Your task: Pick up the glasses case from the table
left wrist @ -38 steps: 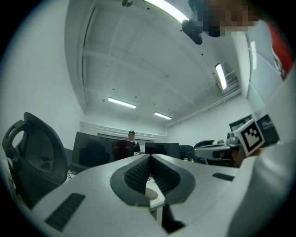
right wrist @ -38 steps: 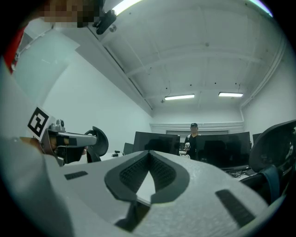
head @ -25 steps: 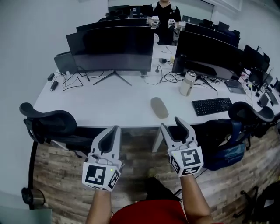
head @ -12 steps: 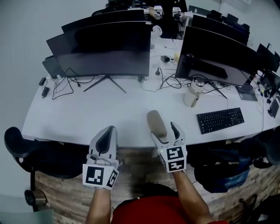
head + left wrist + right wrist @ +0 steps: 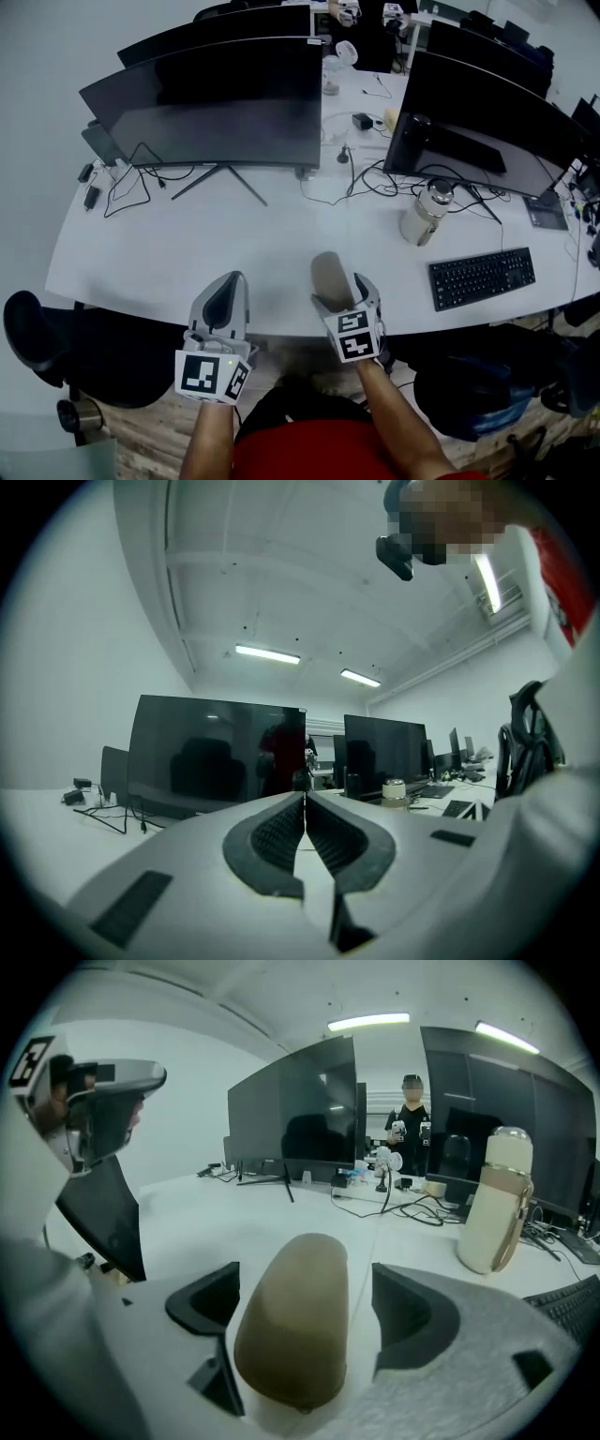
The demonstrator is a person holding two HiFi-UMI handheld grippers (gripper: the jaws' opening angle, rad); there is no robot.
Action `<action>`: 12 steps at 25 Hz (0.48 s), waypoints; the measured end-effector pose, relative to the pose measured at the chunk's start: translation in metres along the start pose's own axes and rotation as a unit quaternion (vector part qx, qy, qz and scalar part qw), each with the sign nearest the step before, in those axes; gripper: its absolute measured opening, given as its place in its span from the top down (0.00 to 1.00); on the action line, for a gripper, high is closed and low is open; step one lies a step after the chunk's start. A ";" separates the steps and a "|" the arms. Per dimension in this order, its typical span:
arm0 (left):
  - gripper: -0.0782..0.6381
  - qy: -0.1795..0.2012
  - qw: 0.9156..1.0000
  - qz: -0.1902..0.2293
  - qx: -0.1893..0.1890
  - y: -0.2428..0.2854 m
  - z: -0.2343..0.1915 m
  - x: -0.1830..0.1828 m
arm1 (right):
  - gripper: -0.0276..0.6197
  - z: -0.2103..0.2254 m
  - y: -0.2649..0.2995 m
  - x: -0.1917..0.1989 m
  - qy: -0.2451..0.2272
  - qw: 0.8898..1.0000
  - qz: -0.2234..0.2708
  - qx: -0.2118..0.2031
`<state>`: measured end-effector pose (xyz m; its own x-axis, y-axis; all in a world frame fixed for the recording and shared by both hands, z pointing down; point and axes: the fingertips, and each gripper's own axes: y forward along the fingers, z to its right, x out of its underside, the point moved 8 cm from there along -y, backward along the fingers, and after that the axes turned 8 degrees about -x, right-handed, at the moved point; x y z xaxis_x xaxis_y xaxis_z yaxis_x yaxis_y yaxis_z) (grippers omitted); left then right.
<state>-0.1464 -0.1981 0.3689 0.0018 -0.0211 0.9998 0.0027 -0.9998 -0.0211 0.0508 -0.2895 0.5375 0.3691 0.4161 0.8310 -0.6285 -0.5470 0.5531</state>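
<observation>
Head view: the tan glasses case (image 5: pixel 327 272) lies on the white bench (image 5: pixel 178 258) near its front edge, in front of the gap between two dark monitors (image 5: pixel 211 108). The right hand-held gripper (image 5: pixel 341 289) straddles its near end; the left hand-held gripper (image 5: pixel 228 286) sits at the bench edge, apart from it.

Left gripper view: jaws pressed together, nothing between them.

Right gripper view: jaws wide and opening – the case lies between them, pads clear of both sides – with a pale bottle (image 5: pixel 494 1199) standing beyond to the right.
</observation>
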 end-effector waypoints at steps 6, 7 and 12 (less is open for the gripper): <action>0.88 -0.002 1.000 -0.014 0.011 0.023 -0.010 0.007 | 0.27 0.005 0.024 0.008 0.015 0.999 -0.035 -0.010; 0.88 -0.003 1.000 -0.016 0.014 0.027 -0.012 0.007 | 0.27 0.005 0.027 0.008 0.016 0.999 -0.039 -0.013; 0.88 -0.008 0.999 -0.024 0.032 0.043 -0.015 0.014 | 0.28 0.003 0.040 0.010 0.018 0.997 -0.064 -0.026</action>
<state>-0.1611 -0.2412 0.3820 0.0162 0.0275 0.9995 0.0665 -0.9974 0.0264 0.0309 -0.3096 0.5681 0.4251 0.5067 0.7500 -0.6117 -0.4499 0.6506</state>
